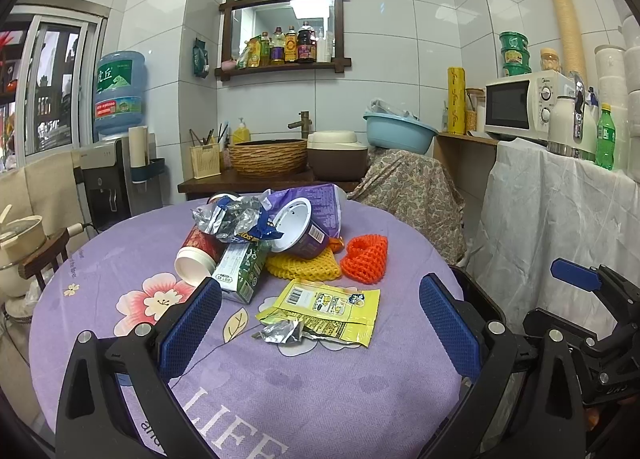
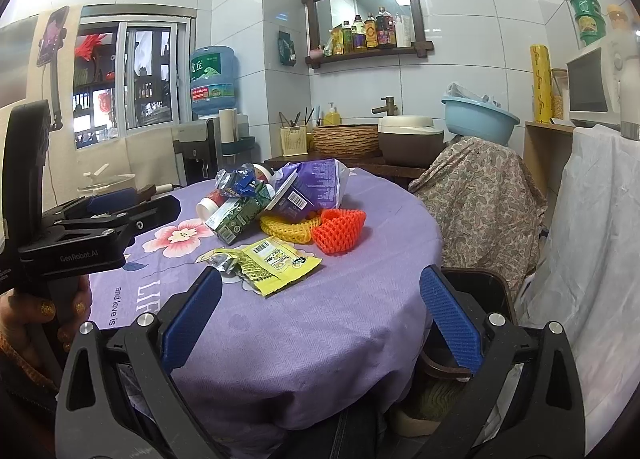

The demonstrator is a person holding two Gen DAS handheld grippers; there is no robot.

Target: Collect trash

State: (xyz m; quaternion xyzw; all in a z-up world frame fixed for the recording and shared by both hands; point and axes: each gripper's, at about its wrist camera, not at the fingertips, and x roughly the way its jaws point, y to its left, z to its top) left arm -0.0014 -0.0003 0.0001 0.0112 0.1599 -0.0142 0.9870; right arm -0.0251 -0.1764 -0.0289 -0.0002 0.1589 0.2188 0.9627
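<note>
A heap of trash lies on the round table's purple cloth: a purple cup, a green carton, a red cup, crumpled foil wrappers, a yellow foam net and an orange foam net. Nearer me lies a flat yellow wrapper, also seen from the right wrist. My left gripper is open above the cloth, its jaws standing either side of that wrapper without touching it. My right gripper hangs open at the table's near edge, holding nothing.
A dark object stands low beside the table on the right; what it is cannot be told. A cloth-draped chair and a white-covered counter with a microwave are behind it. A water dispenser stands at the left.
</note>
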